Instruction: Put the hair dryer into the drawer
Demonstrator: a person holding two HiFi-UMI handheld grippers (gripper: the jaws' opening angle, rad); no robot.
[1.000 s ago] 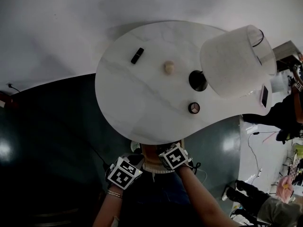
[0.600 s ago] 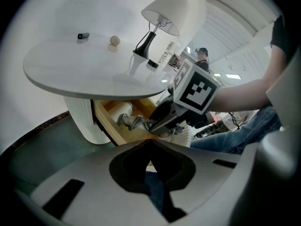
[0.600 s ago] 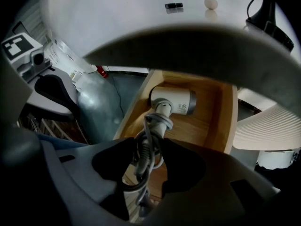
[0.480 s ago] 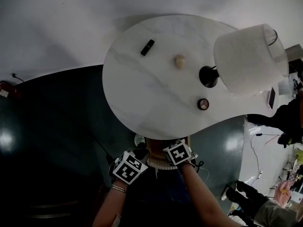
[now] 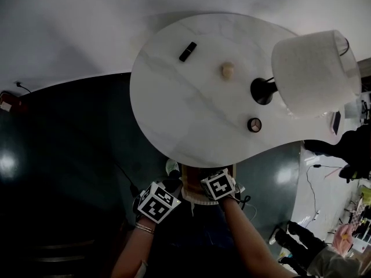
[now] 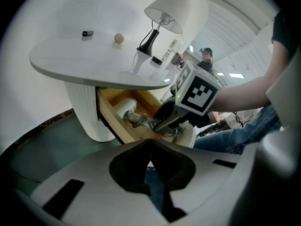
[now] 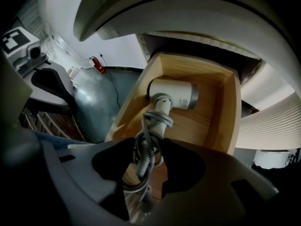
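Note:
A white hair dryer [image 7: 176,94] lies head-first in the open wooden drawer [image 7: 225,108] under the table top. Its handle, with the grey cord wound round it, runs back between the jaws of my right gripper [image 7: 149,147], which is shut on it. From the left gripper view the dryer [image 6: 123,108] sits low in the drawer [image 6: 112,122], with the right gripper [image 6: 157,124] over the drawer's front. My left gripper [image 6: 150,145] hangs back beside it, pads together, holding nothing. The head view shows only the two marker cubes, left [image 5: 157,202] and right [image 5: 218,185], below the table's edge.
The white marble table top [image 5: 185,103] overhangs the drawer and carries a lamp [image 5: 313,71], a small black object [image 5: 187,51], a beige knob [image 5: 228,70] and a round item [image 5: 254,125]. A ribbed white pedestal [image 6: 82,108] stands left of the drawer. Another person [image 5: 348,149] is at the right.
The head view has drifted, so the table sits further right and lower in the picture. Both marker cubes stay at the drawer, almost where they were.

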